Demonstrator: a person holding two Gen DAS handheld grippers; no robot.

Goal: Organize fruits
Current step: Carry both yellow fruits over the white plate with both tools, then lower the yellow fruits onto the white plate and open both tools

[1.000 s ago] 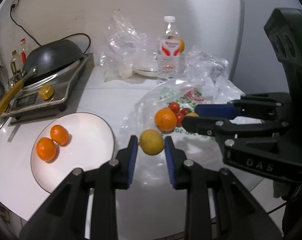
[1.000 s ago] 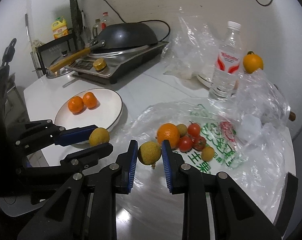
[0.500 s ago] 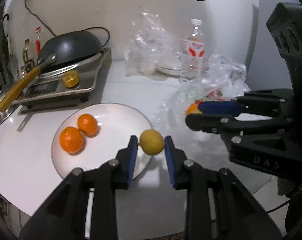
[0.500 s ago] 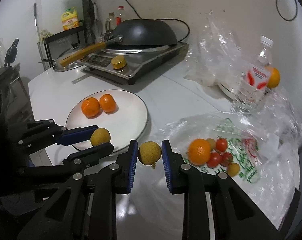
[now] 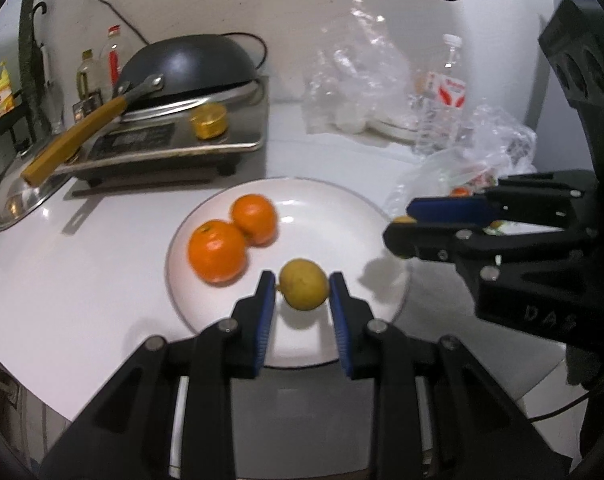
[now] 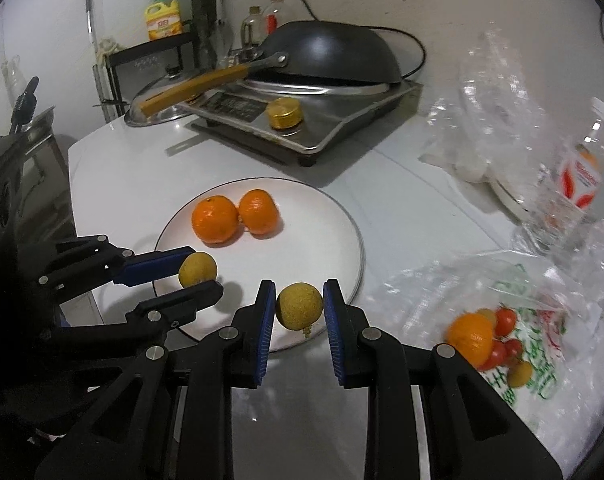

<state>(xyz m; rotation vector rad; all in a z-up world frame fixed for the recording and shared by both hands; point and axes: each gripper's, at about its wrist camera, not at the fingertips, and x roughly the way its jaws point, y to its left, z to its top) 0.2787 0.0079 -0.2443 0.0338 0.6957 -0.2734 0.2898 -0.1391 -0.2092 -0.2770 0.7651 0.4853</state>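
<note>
My left gripper [image 5: 302,294] is shut on a yellow citrus fruit [image 5: 304,284] and holds it over the near part of the white plate [image 5: 342,216]. Two oranges [image 5: 218,250] lie on the plate's left side. My right gripper [image 6: 299,306] is shut on a second yellow fruit [image 6: 299,306] above the plate's near rim [image 6: 354,248]. The left gripper also shows in the right wrist view [image 6: 200,278] with its fruit [image 6: 198,268]. An orange [image 6: 471,338], tomatoes and small yellow fruits lie on a plastic bag [image 6: 542,360] at the right.
An induction cooker [image 5: 174,148] with a black wok [image 5: 186,64] and a steel lid [image 5: 18,192] stands at the back left. A water bottle [image 6: 574,184], crumpled clear bags [image 5: 354,80] and a dish stand at the back right. The table's edge is near.
Both grippers have moved left from the plastic bag to over the white plate, each still holding its yellow fruit.
</note>
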